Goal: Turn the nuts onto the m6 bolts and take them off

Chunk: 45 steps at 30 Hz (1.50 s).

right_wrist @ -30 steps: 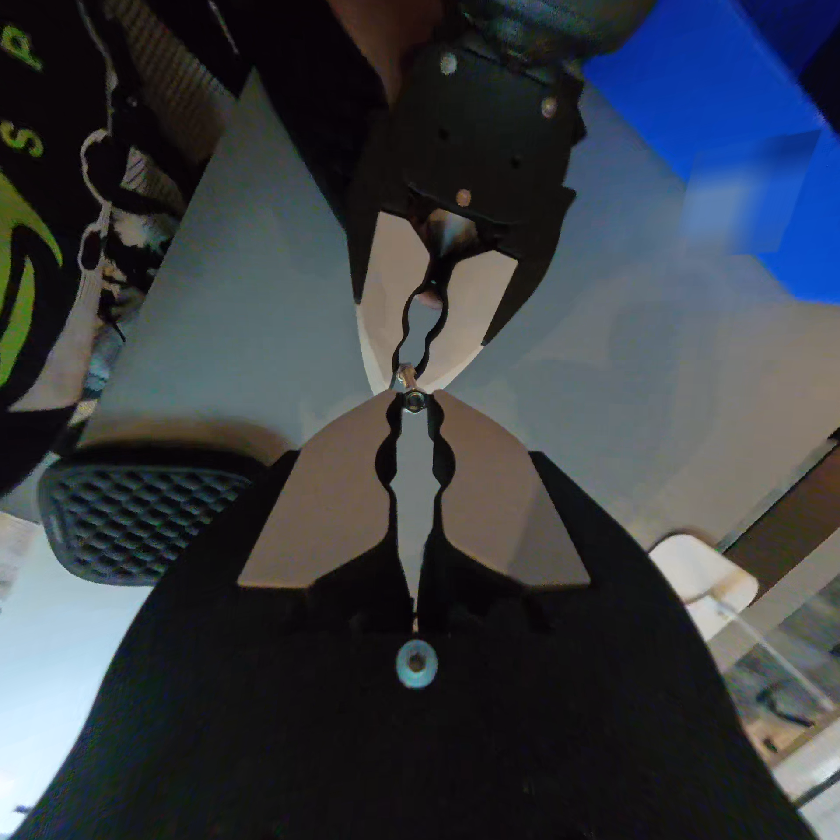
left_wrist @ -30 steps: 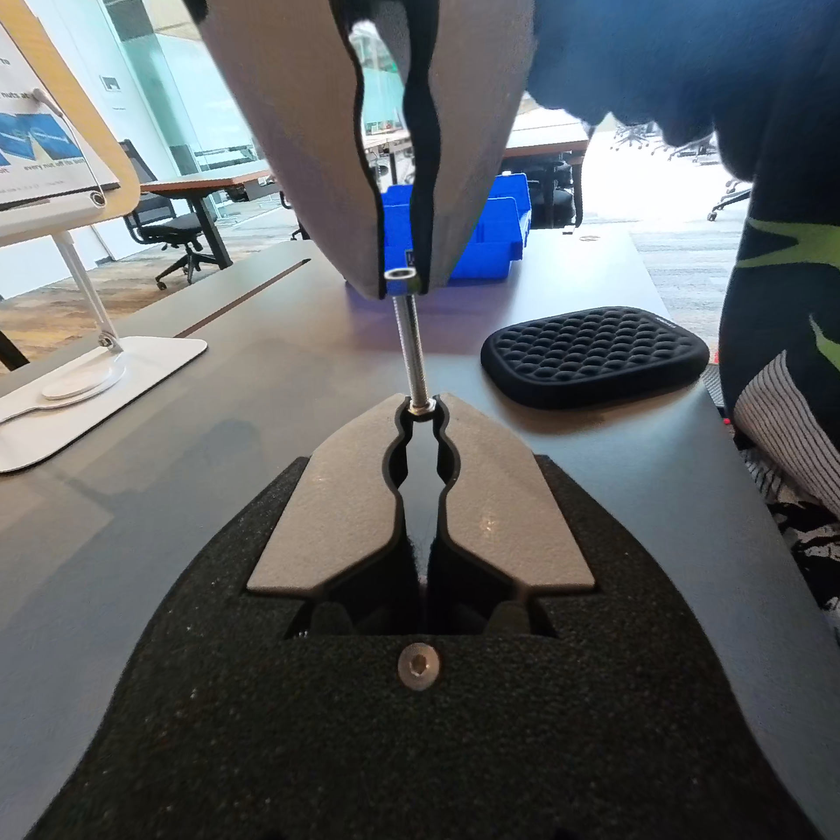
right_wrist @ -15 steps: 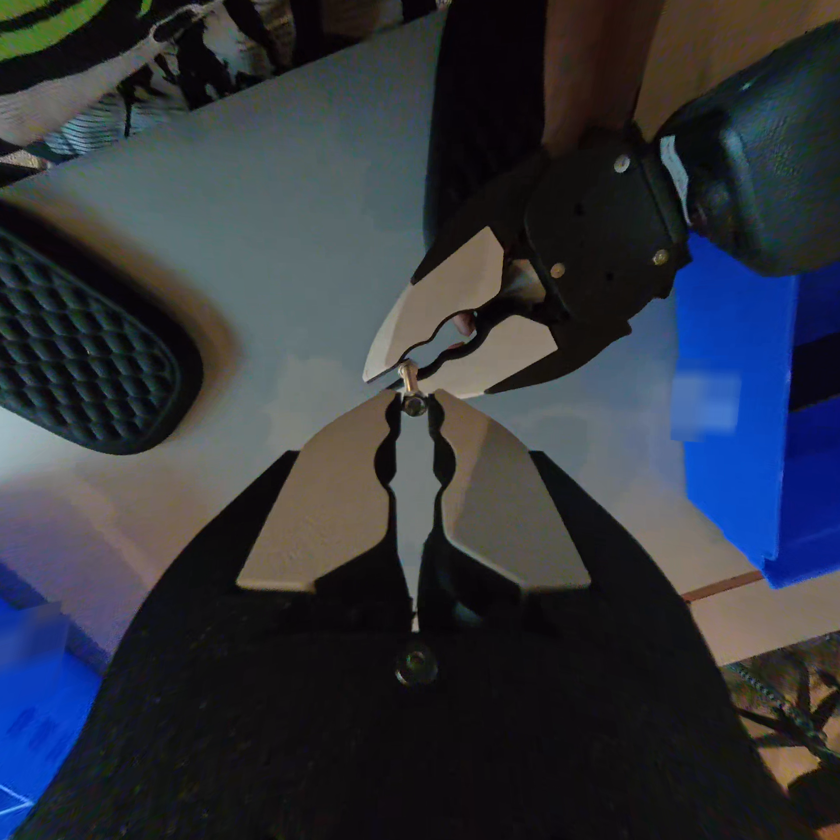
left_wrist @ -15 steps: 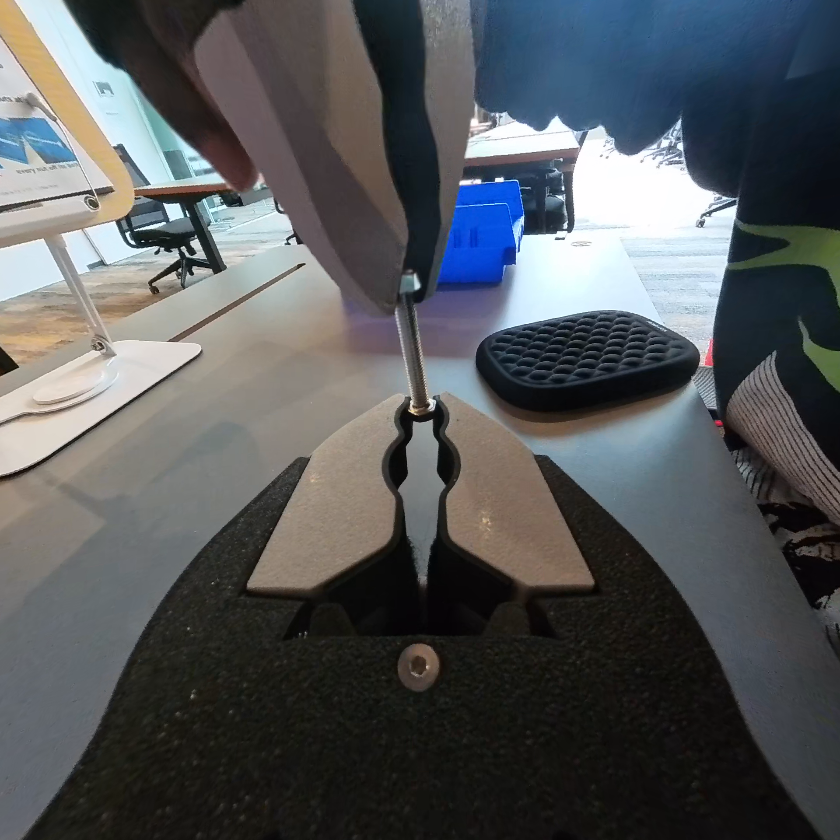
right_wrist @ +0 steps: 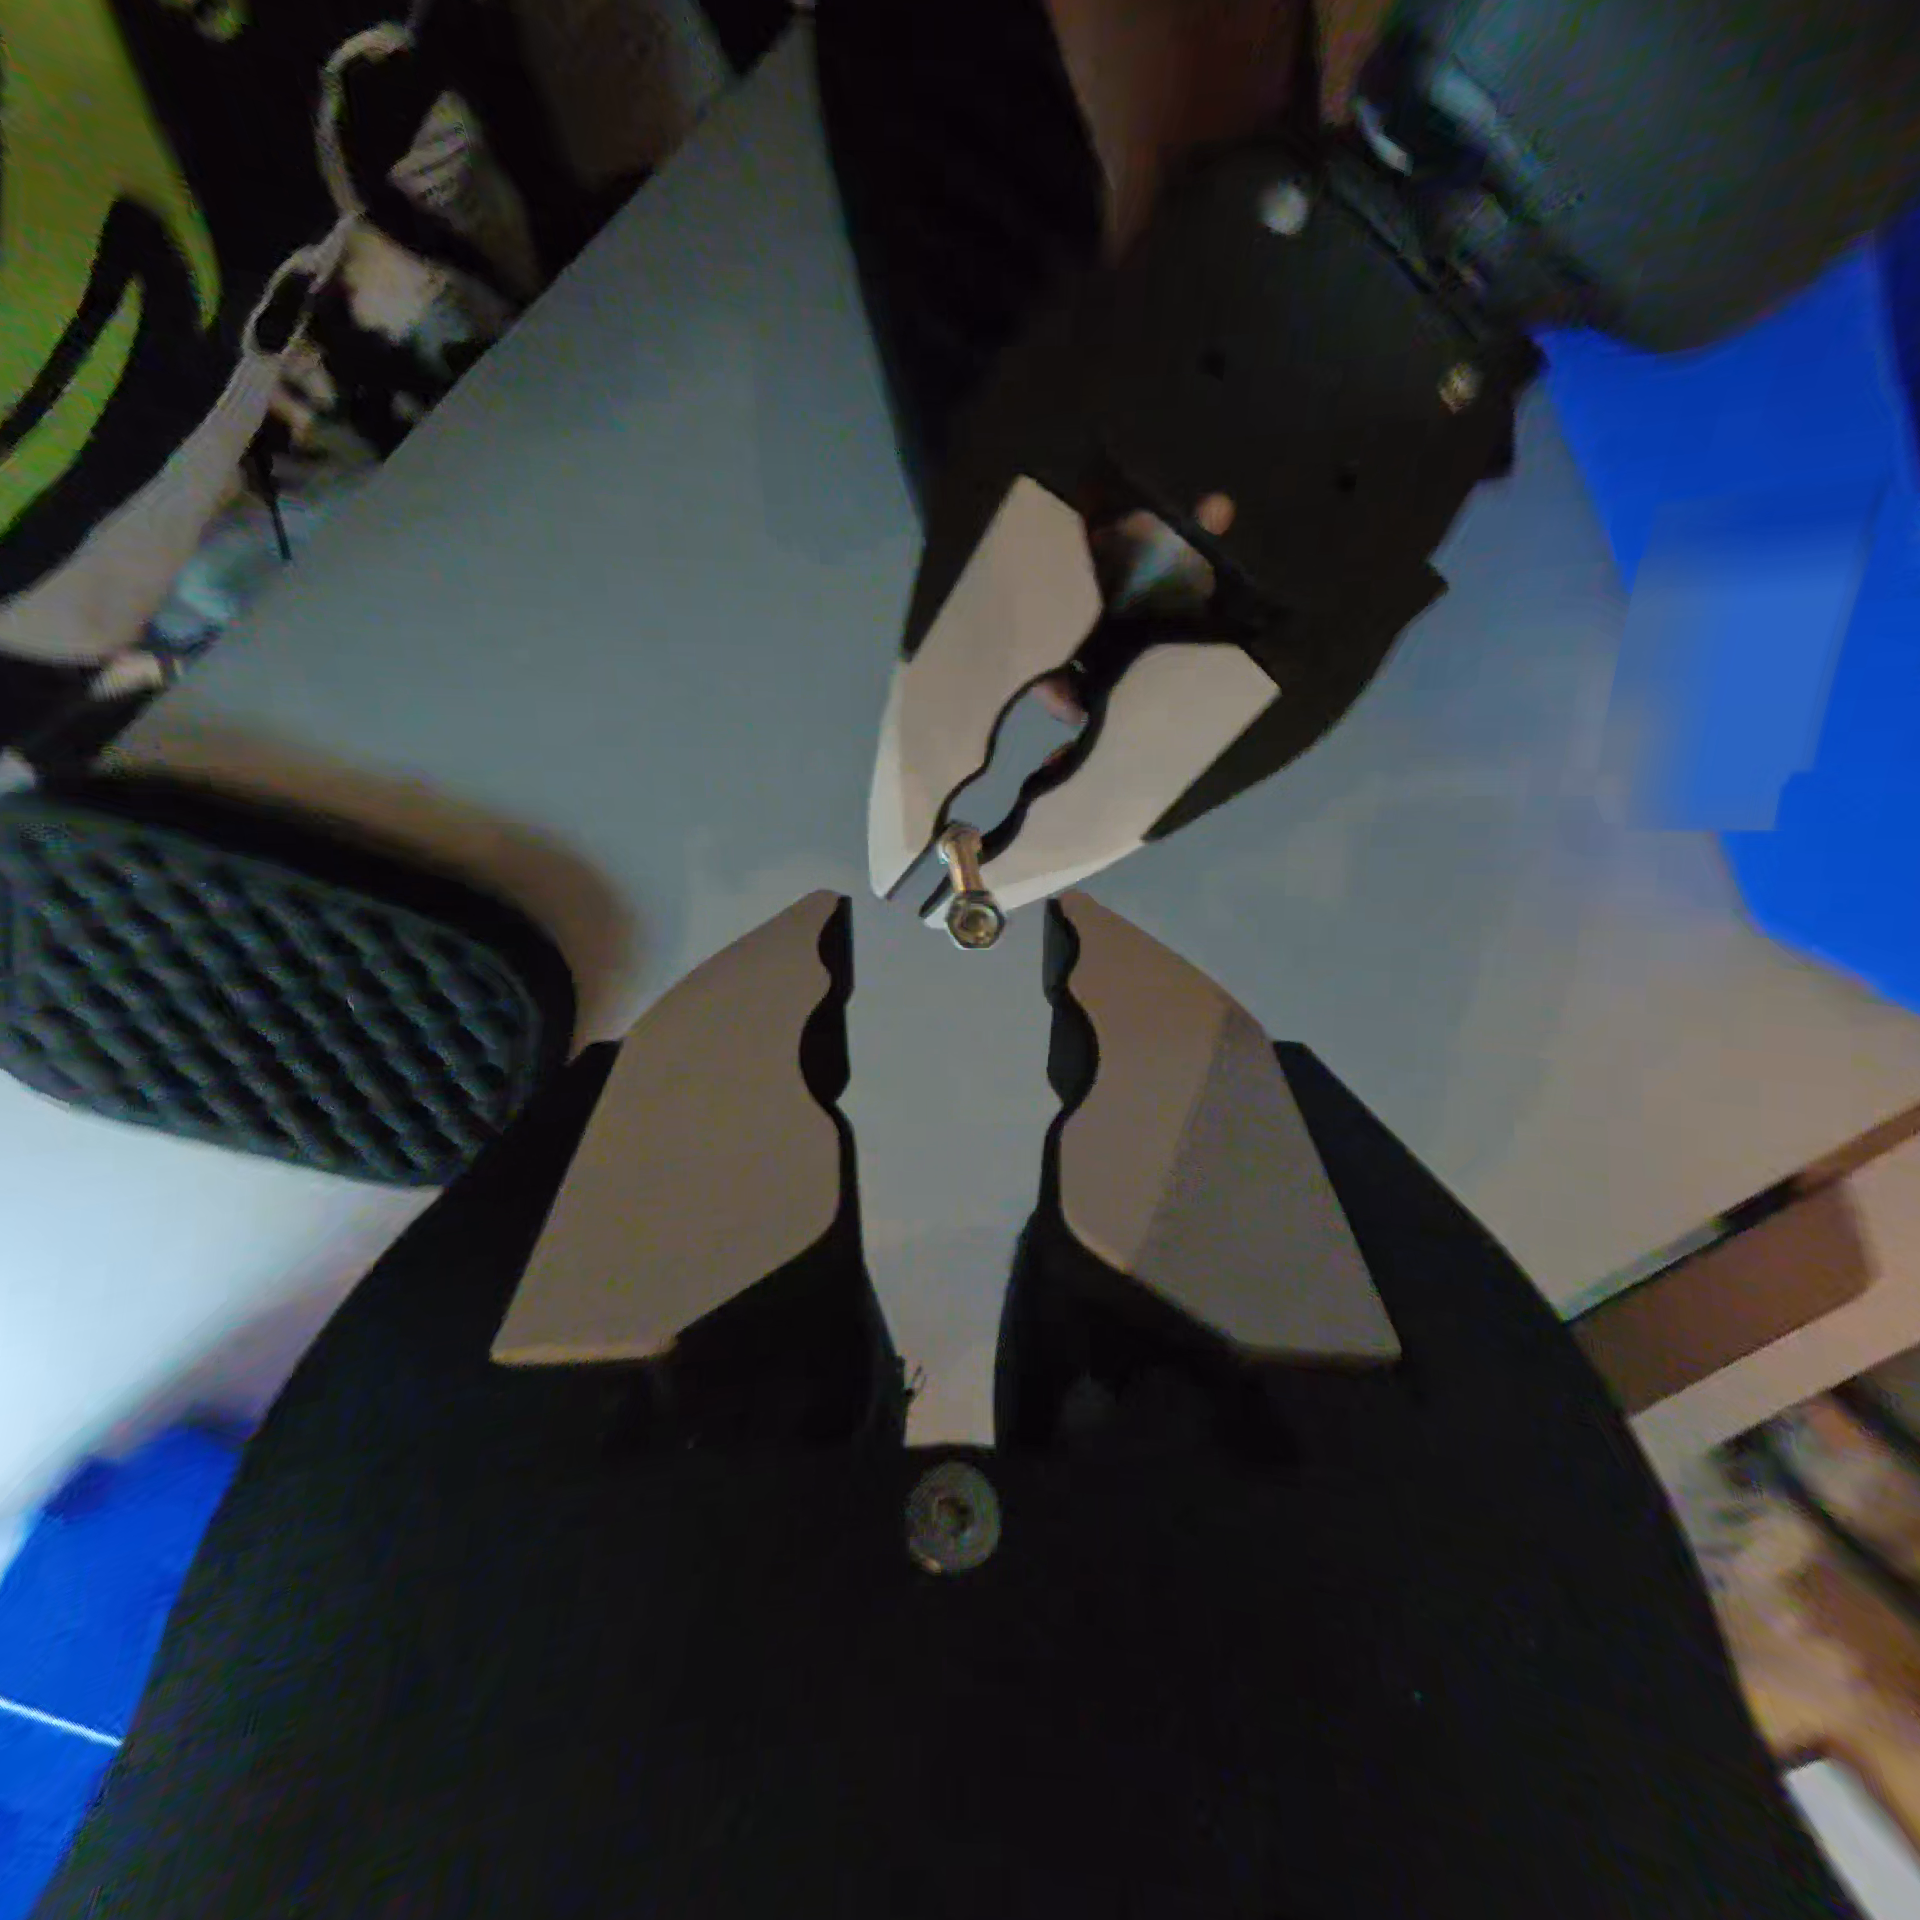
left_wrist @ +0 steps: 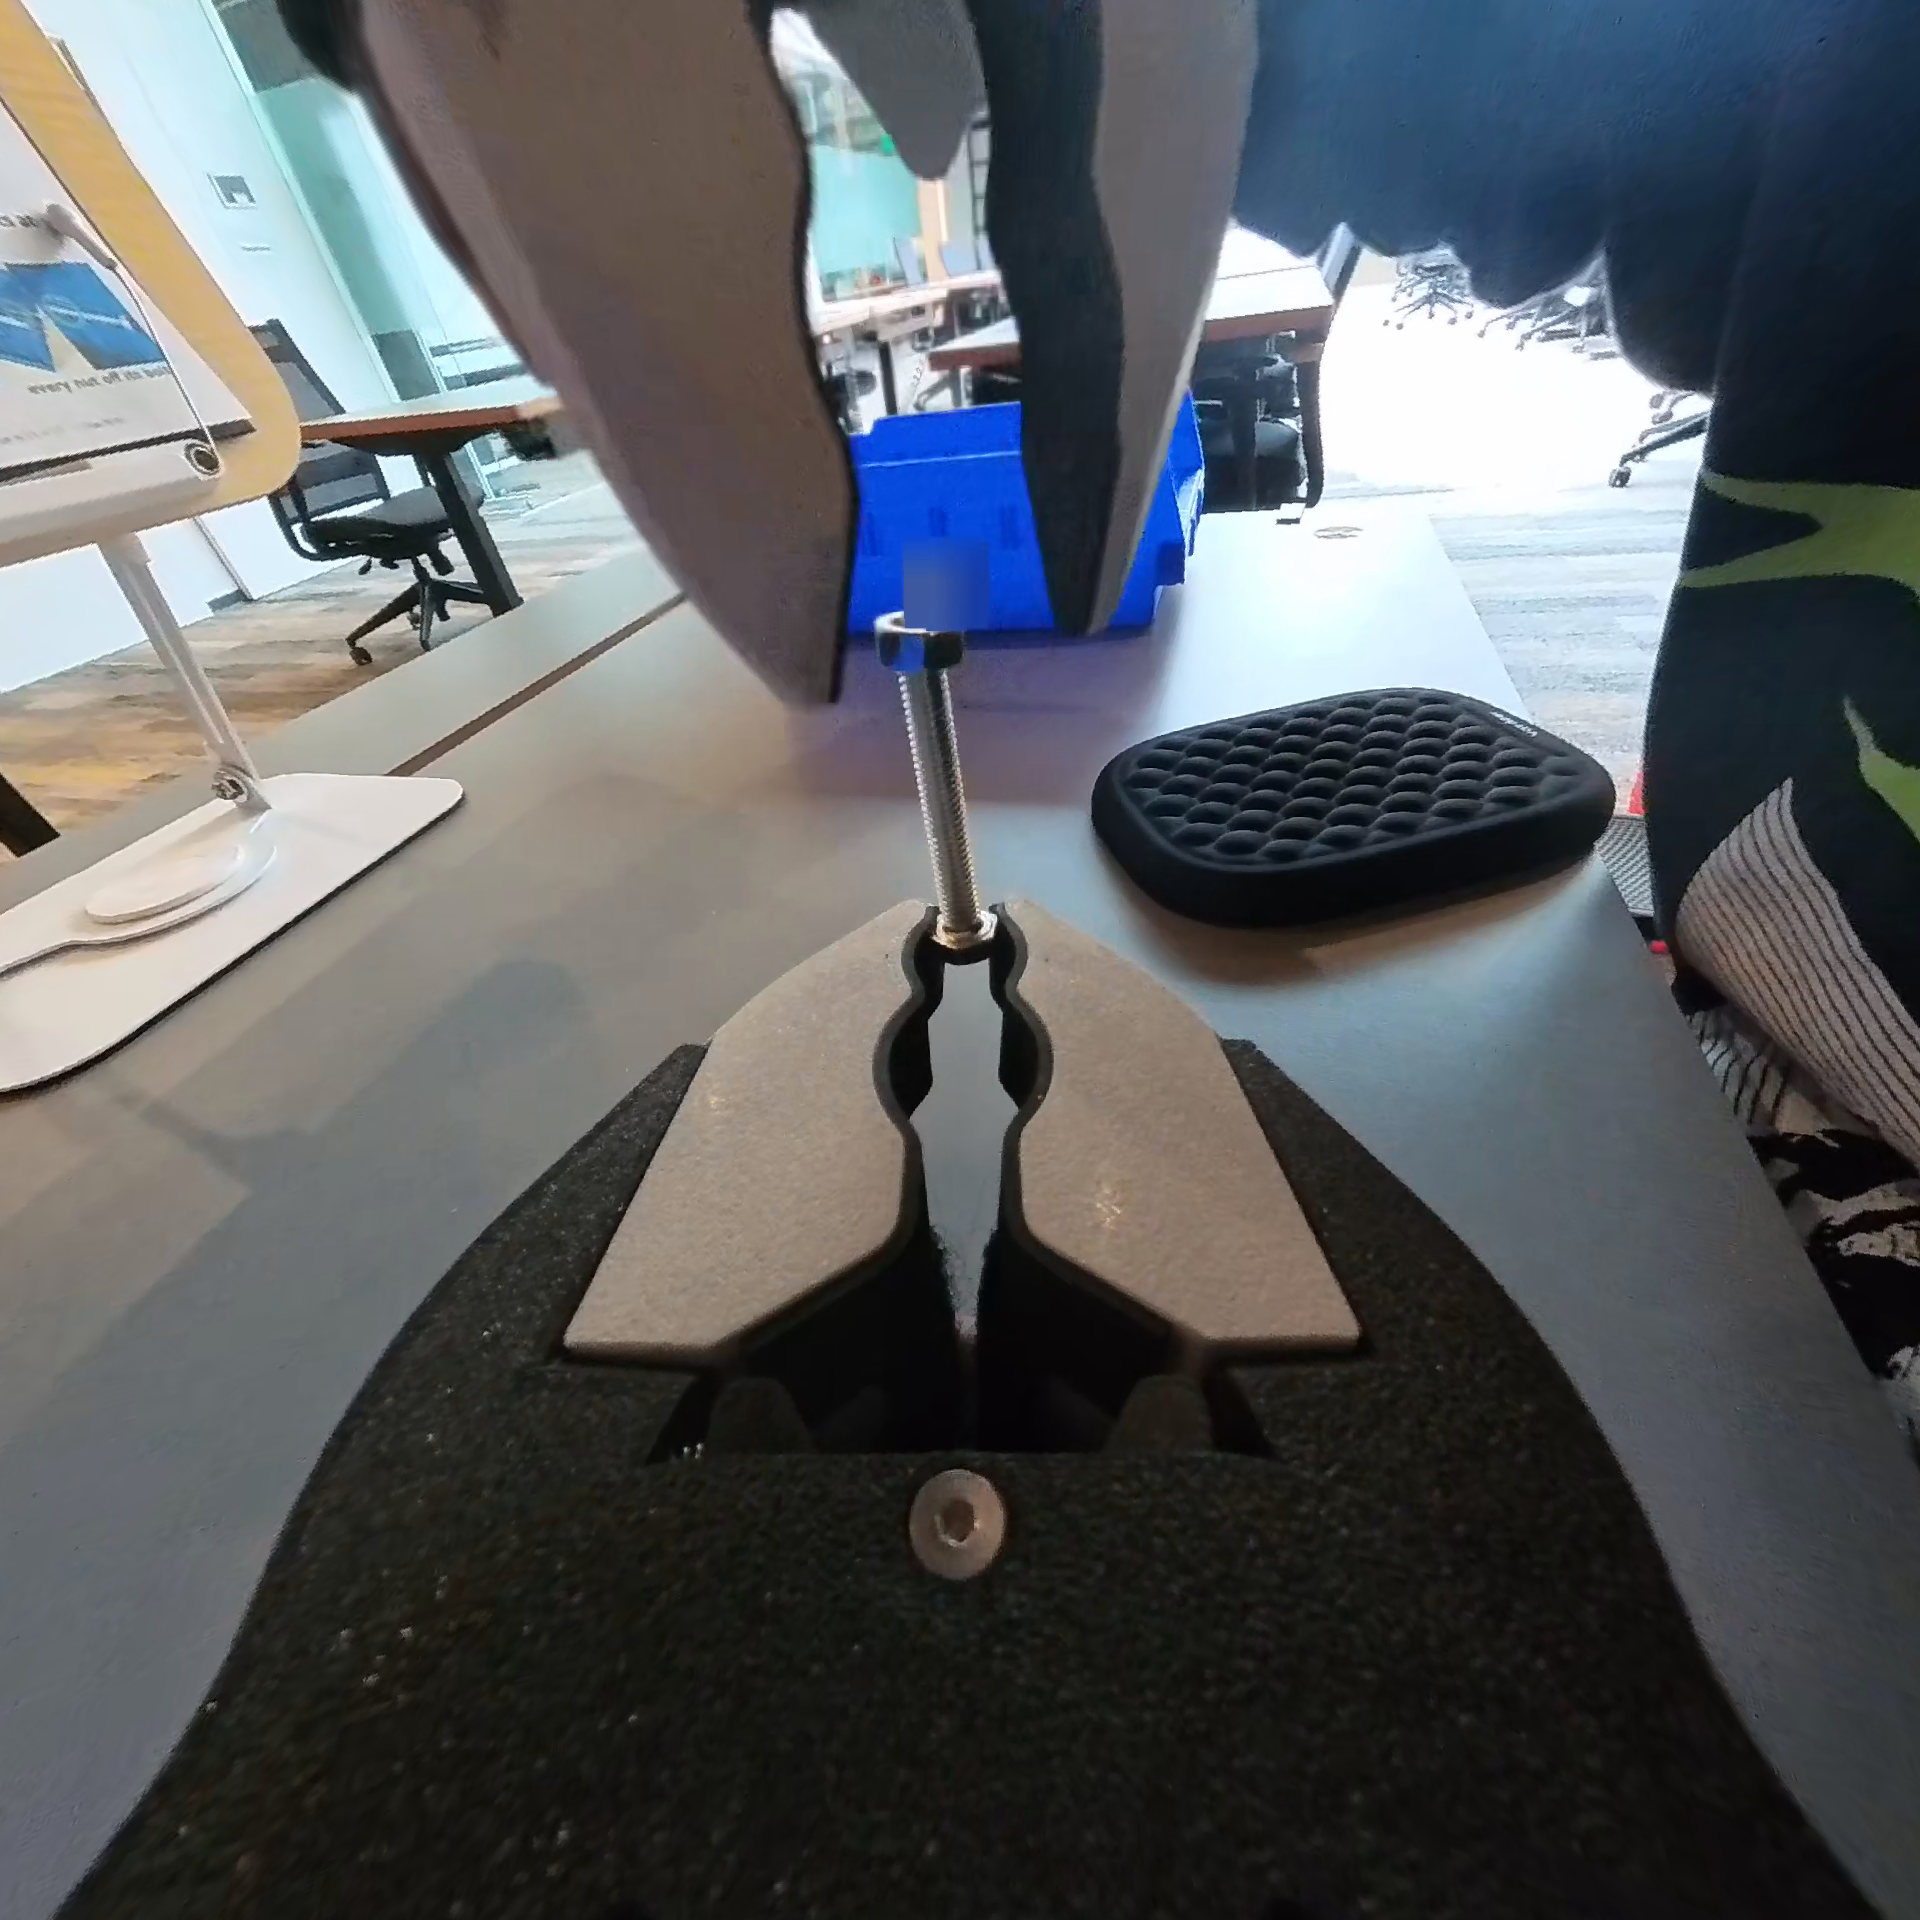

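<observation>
**Bolt held upright at its foot, nut left free at the top**

The bolt (left_wrist: 943, 800) is pinched at its lower end by the fingertips of the left hand-held gripper (left_wrist: 966, 928), so that the threaded shaft stands up clear of the grey worktop (left_wrist: 520, 935) and its top stays reachable. A nut (left_wrist: 921, 652) sits at the top end of the thread. The right hand-held gripper (right_wrist: 948, 914) is poised over it from above with its fingers spread, one on each side of the nut and neither pressing on it; nothing is held there. Judged from this, the spread fingers are placed for a fresh bite on the nut between turns. A black dimpled pad (left_wrist: 1351, 800) lies beside on the worktop, and a blue bin (left_wrist: 945, 520) stands behind.
</observation>
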{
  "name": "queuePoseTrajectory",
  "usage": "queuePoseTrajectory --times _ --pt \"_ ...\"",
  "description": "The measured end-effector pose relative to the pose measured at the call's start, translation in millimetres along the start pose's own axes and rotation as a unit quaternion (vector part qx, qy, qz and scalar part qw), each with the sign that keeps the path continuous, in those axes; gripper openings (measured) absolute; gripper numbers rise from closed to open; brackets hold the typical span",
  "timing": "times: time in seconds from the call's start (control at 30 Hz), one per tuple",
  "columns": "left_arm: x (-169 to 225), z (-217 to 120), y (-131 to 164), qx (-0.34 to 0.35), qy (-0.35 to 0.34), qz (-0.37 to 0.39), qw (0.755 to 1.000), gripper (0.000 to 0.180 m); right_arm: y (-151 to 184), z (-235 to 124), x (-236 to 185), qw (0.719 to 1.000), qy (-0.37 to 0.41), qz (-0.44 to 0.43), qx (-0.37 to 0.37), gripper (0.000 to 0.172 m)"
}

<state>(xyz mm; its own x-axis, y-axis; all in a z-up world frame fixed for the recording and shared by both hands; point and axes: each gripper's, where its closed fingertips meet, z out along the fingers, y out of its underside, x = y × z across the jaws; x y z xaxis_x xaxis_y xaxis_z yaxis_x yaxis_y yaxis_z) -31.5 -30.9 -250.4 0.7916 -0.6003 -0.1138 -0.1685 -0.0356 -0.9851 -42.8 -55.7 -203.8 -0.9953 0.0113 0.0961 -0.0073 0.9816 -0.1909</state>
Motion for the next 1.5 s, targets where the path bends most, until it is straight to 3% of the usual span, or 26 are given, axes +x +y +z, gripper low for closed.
queuePoseTrajectory --times 0.13,0.3,0.6,0.73,0.8,0.87,0.97,1.1,1.17,1.37,1.5 --pt "-0.3 -0.2 -0.3 0.002 0.001 -0.003 1.000 0.007 4.8 1.4 4.3 0.994 -0.005 -0.106 -0.021 0.021" --pt "0.5 -0.5 -1.0 0.003 0.003 -0.001 1.000 0.007 0.1 2.0 4.7 0.993 -0.024 -0.114 0.006 0.011" --pt "2.1 1.5 1.5 -0.007 0.000 0.010 1.000 0.007 4.5 4.3 -1.8 0.994 -0.027 0.109 -0.015 0.011" --pt "-0.7 -0.5 -1.1 0.003 -0.003 -0.001 1.000 0.007 10.7 -0.2 2.4 0.986 0.001 0.167 -0.001 0.040" --pt "-3.0 -2.0 -3.1 0.011 -0.008 -0.007 1.000 0.008 8.8 -6.8 8.4 0.977 0.038 0.204 0.054 0.051" --pt "-6.3 -4.0 -5.6 0.021 -0.014 -0.016 1.000 0.008 1.2 -13.6 13.4 0.952 0.078 0.250 0.157 0.064" --pt "-10.5 -6.0 -7.9 0.032 -0.023 -0.026 0.999 0.008 0.6 -20.7 18.6 0.884 0.160 0.306 0.315 0.094" --pt "-12.4 -6.5 -8.7 0.038 -0.027 -0.027 0.999 0.008 4.7 -31.9 13.8 0.743 0.265 0.315 0.527 0.092" --pt "-12.1 -5.7 -7.9 0.037 -0.027 -0.025 0.999 0.008 5.2 -27.5 7.6 0.705 0.285 0.304 0.574 0.088" --pt "-10.8 -3.7 -5.4 0.028 -0.021 -0.022 0.999 0.008 -12.3 -7.5 7.0 0.727 0.246 0.302 0.566 0.079" --pt "-11.1 -2.6 -3.9 0.023 -0.022 -0.024 0.999 0.008 -14.4 -10.2 4.4 0.728 0.261 0.289 0.564 0.069"
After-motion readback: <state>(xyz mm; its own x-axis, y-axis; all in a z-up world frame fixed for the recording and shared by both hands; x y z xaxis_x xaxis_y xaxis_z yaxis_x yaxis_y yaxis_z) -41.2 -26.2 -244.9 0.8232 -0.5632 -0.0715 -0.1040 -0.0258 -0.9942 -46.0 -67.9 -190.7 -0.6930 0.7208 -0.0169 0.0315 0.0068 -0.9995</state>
